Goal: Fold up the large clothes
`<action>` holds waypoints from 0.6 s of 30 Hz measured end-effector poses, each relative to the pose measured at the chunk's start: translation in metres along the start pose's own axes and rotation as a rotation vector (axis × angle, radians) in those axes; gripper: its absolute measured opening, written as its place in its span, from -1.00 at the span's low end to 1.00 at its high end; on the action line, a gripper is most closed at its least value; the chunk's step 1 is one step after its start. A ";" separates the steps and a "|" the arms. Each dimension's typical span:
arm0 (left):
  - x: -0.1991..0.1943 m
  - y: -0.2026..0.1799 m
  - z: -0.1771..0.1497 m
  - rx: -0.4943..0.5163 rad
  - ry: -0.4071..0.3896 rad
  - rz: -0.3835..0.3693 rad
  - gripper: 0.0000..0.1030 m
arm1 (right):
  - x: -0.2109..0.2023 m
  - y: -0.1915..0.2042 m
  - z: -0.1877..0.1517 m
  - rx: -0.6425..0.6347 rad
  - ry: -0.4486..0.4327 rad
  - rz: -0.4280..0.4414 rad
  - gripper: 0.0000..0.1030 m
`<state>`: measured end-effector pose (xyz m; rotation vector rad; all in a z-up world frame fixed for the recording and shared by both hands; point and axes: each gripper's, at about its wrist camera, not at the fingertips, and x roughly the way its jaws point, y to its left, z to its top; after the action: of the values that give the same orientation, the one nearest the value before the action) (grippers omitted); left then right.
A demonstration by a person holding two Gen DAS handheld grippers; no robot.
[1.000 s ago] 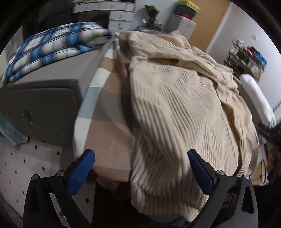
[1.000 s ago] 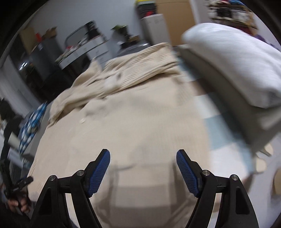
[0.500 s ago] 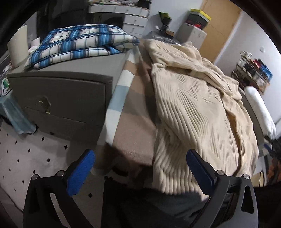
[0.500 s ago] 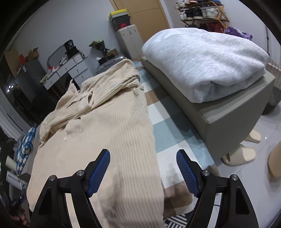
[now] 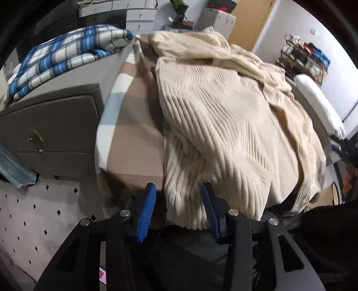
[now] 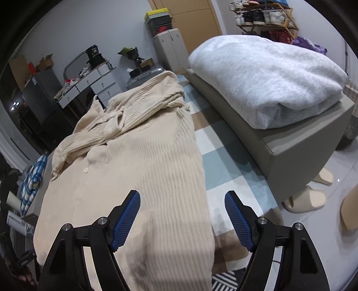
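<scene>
Grasp step: my left gripper [image 5: 177,210] is closing on the near hem of the cardigan [image 5: 219,116], which lies spread over the rug [image 5: 132,120]; pads not clamped yet. Right gripper [image 6: 182,220] hangs open over its hem. Next: pinch that corner too, then lift both.

A lived-in home bedroom or dressing room. A white drawer unit [image 6: 94,82] stands against the wall beside a suitcase [image 6: 145,77], a shoe rack [image 6: 264,15] fills one corner, slippers [image 6: 306,199] lie on the tiled floor, and a checked rug [image 6: 226,156] lies between padded benches [image 6: 297,143].
</scene>
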<state>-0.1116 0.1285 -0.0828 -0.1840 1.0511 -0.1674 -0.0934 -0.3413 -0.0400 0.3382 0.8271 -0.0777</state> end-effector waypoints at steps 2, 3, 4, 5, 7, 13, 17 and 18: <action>0.005 0.003 -0.002 -0.015 0.030 -0.014 -0.28 | -0.001 -0.001 0.000 0.001 -0.002 -0.002 0.52; 0.006 0.005 -0.003 -0.032 0.033 -0.029 -0.28 | -0.001 -0.003 0.000 0.005 -0.001 -0.005 0.52; 0.007 0.008 -0.004 -0.055 0.037 -0.053 -0.28 | -0.001 -0.004 0.000 0.009 0.000 -0.008 0.52; 0.008 0.010 -0.004 -0.070 0.041 -0.067 -0.28 | 0.000 -0.006 -0.001 0.014 0.002 -0.011 0.52; 0.010 0.016 -0.004 -0.112 0.051 -0.099 -0.28 | 0.000 -0.009 -0.001 0.026 0.006 -0.017 0.52; -0.002 0.001 -0.004 -0.051 -0.025 -0.069 -0.94 | -0.004 -0.021 -0.005 0.044 0.017 -0.012 0.52; -0.020 -0.004 0.001 -0.003 -0.073 -0.124 -0.95 | -0.017 -0.040 -0.011 0.019 0.071 0.055 0.52; -0.025 -0.003 0.003 0.001 -0.086 -0.128 -0.95 | -0.018 -0.044 -0.017 -0.004 0.106 0.081 0.52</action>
<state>-0.1212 0.1311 -0.0599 -0.2552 0.9542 -0.2733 -0.1260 -0.3781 -0.0490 0.3737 0.9171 0.0173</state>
